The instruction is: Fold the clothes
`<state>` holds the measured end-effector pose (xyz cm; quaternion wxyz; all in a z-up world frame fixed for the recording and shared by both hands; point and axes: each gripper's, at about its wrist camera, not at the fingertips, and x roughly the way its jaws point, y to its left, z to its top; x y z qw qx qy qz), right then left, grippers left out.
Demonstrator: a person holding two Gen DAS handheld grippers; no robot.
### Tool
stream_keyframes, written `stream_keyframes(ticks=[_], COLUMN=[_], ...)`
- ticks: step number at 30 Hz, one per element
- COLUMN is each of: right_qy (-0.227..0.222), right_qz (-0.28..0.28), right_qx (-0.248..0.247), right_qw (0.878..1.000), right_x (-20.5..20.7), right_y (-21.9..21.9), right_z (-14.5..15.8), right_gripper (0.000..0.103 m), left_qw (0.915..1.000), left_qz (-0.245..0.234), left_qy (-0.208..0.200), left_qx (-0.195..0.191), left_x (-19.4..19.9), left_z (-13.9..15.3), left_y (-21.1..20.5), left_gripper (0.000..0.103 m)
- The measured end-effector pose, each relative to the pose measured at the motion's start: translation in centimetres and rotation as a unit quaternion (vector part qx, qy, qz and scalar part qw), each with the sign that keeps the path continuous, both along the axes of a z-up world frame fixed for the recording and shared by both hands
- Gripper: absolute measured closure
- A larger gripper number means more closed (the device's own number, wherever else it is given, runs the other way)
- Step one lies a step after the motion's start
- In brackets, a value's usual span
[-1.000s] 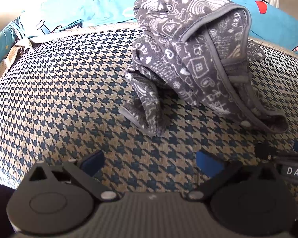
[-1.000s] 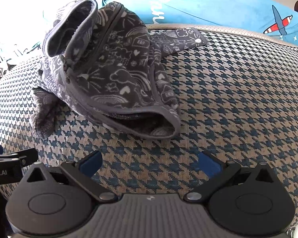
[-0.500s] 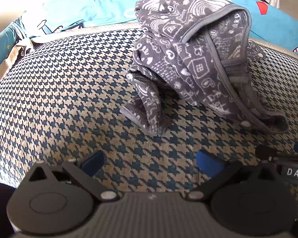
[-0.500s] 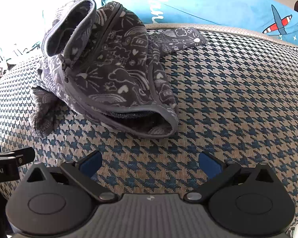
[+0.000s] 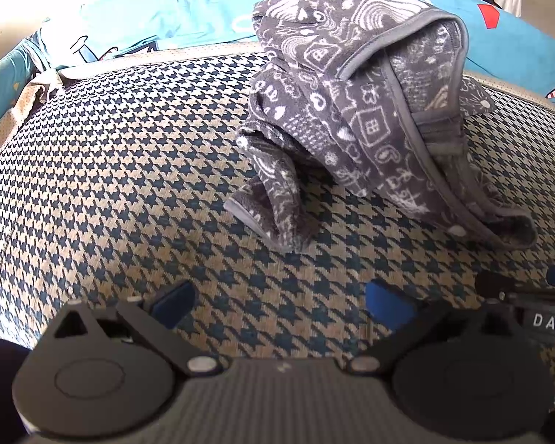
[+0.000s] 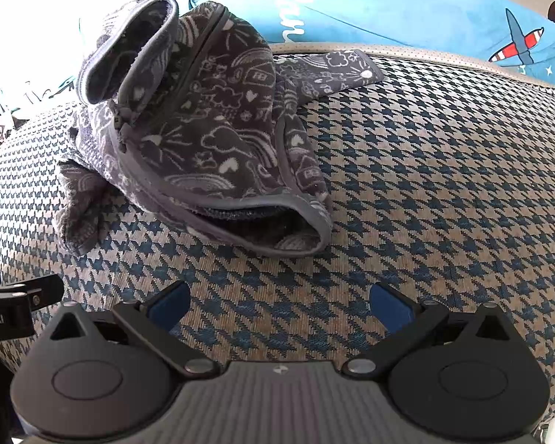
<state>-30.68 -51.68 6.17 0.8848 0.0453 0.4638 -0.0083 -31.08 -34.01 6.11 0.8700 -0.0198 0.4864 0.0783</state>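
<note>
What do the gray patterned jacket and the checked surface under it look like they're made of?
The jacket looks like soft fleece: fuzzy nap, thick limp folds, smooth bound edges, a zipper. The surface looks like coarse woven upholstery: its houndstooth pattern shows visible thread texture, matte. Both are judged by look only.

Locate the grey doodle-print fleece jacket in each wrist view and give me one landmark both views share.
Left wrist view: the fleece jacket is heaped upper right of centre, on the houndstooth cushion.
Right wrist view: the fleece jacket sits upper left of centre, one sleeve stretched to the right.
Shared landmark: the blue airplane-print fabric behind the cushion; the jacket's open hem also shows in both.
</note>
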Motion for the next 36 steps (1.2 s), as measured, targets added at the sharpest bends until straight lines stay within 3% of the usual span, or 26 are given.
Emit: stream_keyframes(ticks=[36], right_qy=[0.003], right_qz=[0.002], right_qx=[-0.002], right_qw=[1.000], right_x=[-0.04], right_y=[-0.03], right_z=[-0.19], right_gripper=[0.000], left_qw=[1.0000], left_qz=[-0.008], left_qy=[-0.002], left_qx=[0.000], left_x=[-0.36], left_z=[0.06], left_y=[0.29], left_gripper=[0.000])
